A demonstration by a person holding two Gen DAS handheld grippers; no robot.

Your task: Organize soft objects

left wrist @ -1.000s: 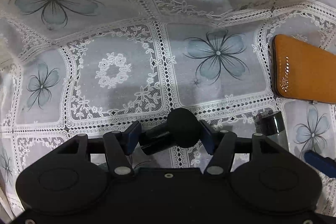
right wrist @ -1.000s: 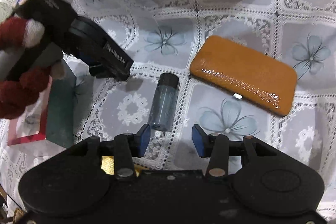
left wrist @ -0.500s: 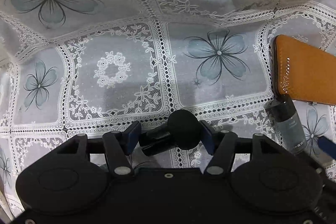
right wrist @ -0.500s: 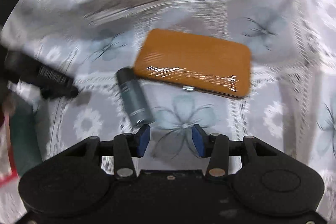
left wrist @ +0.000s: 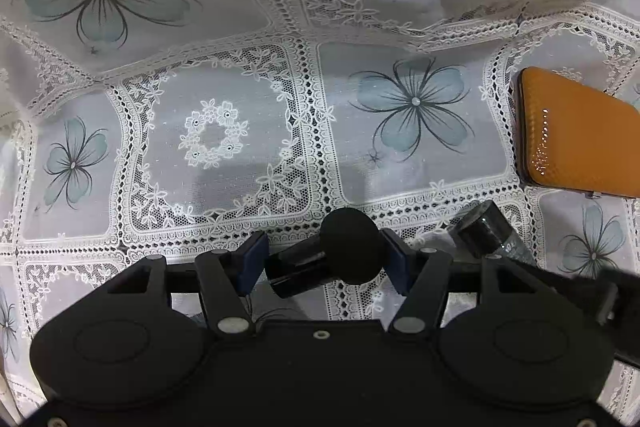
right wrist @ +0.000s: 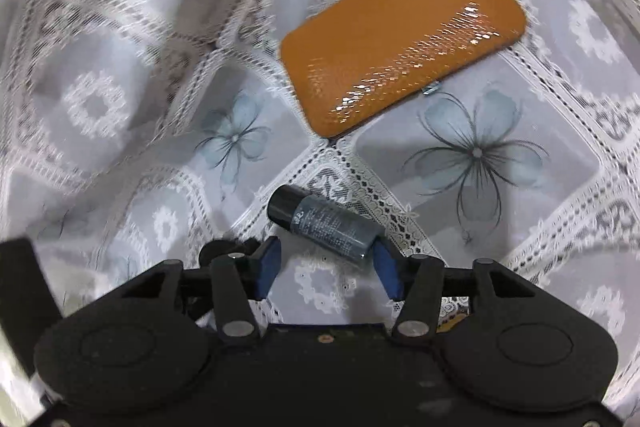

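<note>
My left gripper (left wrist: 324,263) is shut on a black tube (left wrist: 312,267) with a round black end, held just above the lace tablecloth (left wrist: 224,131). A small grey-blue bottle (right wrist: 328,227) with a black cap lies on its side on the cloth. Its base sits between the blue pads of my right gripper (right wrist: 328,269), close to the right pad (right wrist: 386,269). The right jaws are opening and do not press on the bottle. In the left wrist view the bottle (left wrist: 488,231) lies at the lower right, with part of the right gripper's black body (left wrist: 616,299) beside it.
An orange flat case (right wrist: 400,39) with a small metal clasp lies on the cloth beyond the bottle; in the left wrist view the orange case (left wrist: 580,139) is at the right edge. The tablecloth (right wrist: 480,155) is wrinkled and rises in a fold at the back.
The right gripper has rolled and shifted, its jaws have widened, and the bottle now lies between its fingers. The bottle has turned on the cloth. The left gripper has kept still with the tube.
</note>
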